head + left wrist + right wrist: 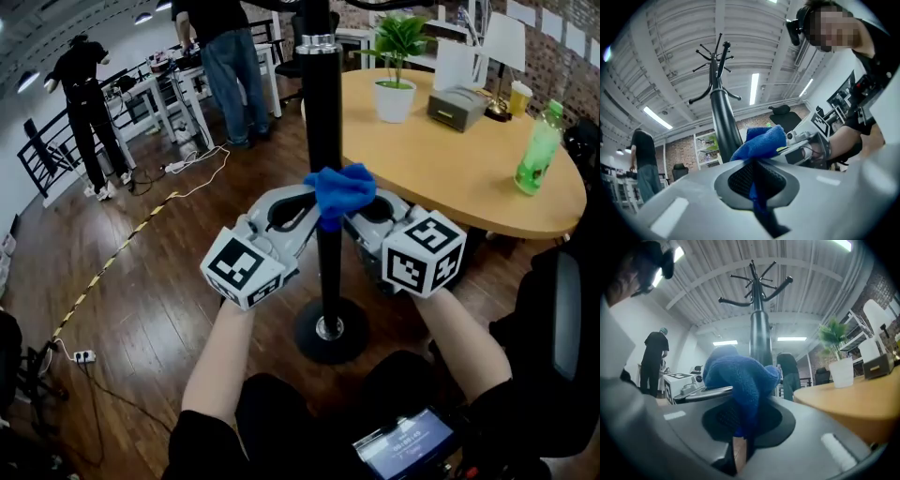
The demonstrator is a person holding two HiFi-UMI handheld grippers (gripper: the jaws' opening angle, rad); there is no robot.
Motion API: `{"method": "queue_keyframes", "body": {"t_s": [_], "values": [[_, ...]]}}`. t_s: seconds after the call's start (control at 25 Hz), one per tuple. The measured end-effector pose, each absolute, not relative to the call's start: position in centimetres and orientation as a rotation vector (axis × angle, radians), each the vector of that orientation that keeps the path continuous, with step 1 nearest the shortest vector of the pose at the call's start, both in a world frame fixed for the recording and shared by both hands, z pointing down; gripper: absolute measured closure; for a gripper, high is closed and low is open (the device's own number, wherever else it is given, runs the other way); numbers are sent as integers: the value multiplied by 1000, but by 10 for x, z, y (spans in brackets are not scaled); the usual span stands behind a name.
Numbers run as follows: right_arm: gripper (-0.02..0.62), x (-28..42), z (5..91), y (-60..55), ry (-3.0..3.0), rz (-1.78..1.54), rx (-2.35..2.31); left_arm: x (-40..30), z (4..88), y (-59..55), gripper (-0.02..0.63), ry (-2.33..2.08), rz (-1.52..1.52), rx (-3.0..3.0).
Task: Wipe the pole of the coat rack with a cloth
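The coat rack's black pole [324,122] rises from its round base [329,330] straight in front of me. A blue cloth [341,191] is bunched against the near side of the pole at about mid height. My left gripper [307,208] is shut on the cloth's left end and my right gripper [364,212] is shut on its right end, one on each side of the pole. In the left gripper view the cloth [760,139] runs out of the shut jaws beside the pole [723,120]. In the right gripper view the cloth [738,376] hangs over the jaws below the pole [759,336].
A round wooden table [469,173] stands close on the right with a potted plant [396,66], a grey box [456,106] and a green bottle [539,150]. A black chair [562,328] is at my right. Two people [230,66] stand at desks behind. Cables [192,164] lie on the floor.
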State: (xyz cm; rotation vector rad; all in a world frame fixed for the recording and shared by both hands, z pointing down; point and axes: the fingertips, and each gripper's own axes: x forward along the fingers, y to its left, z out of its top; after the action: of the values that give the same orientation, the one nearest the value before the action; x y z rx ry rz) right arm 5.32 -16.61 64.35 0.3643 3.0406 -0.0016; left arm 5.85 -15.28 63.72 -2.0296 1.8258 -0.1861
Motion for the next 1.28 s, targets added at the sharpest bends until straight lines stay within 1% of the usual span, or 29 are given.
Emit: {"method": "queue_keyframes", "body": {"t_s": [0.24, 0.32, 0.48, 0.64, 0.96, 1.16, 1.28], "values": [[541, 54, 799, -171, 3222, -145, 424, 61, 788, -157, 601, 1853, -150, -2195], [541, 53, 846, -172, 3266, -142, 437, 59, 835, -159, 601, 1895, -163, -2241], [541, 45, 928, -173, 3386, -81, 435, 53, 918, -161, 601, 1992, -259, -2318], [541, 54, 1005, -171, 3521, -139, 440, 61, 997, -160, 601, 2055, -328, -2453], [541, 52, 1117, -172, 3781, -67, 434, 59, 1124, -164, 601, 2176, -656, -2617], [541, 52, 1163, -171, 3887, -94, 353, 59, 1170, -162, 601, 2239, -830, -2656], [541, 58, 1179, -174, 3945, -120, 285, 62, 1187, -162, 601, 2320, -808, -2670]]}}
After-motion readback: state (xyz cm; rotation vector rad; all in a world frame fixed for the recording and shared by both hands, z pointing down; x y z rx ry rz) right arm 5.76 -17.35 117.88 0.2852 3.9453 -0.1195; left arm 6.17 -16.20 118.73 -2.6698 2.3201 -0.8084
